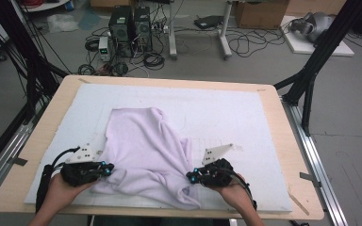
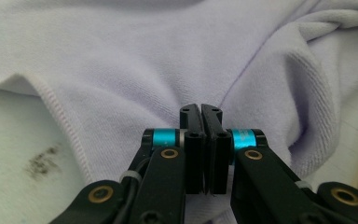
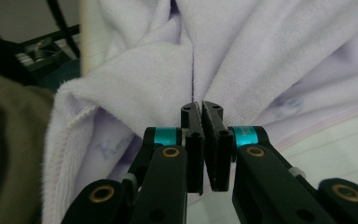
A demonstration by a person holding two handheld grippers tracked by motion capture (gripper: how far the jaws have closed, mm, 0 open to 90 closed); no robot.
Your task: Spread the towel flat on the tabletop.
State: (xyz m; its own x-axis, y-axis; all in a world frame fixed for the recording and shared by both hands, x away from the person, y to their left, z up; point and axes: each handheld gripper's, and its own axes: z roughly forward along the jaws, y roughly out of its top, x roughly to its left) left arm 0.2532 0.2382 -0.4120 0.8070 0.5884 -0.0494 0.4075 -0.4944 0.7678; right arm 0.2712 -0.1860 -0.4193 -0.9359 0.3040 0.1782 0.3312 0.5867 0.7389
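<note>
The left gripper (image 1: 109, 168) has its jaws pressed together on a pinch of the cloth (image 1: 143, 150) at the cloth's near left edge, and in the left gripper view (image 2: 200, 109) the lilac fabric bunches around the closed tips. The right gripper (image 1: 190, 177) is clenched in the same way on a fold at the cloth's near right side, where a seam runs straight up from its tips (image 3: 200, 106). The cloth lies crumpled on the white pad (image 1: 245, 113) that covers the table (image 1: 292, 141), near the person's edge, between the two hands.
</note>
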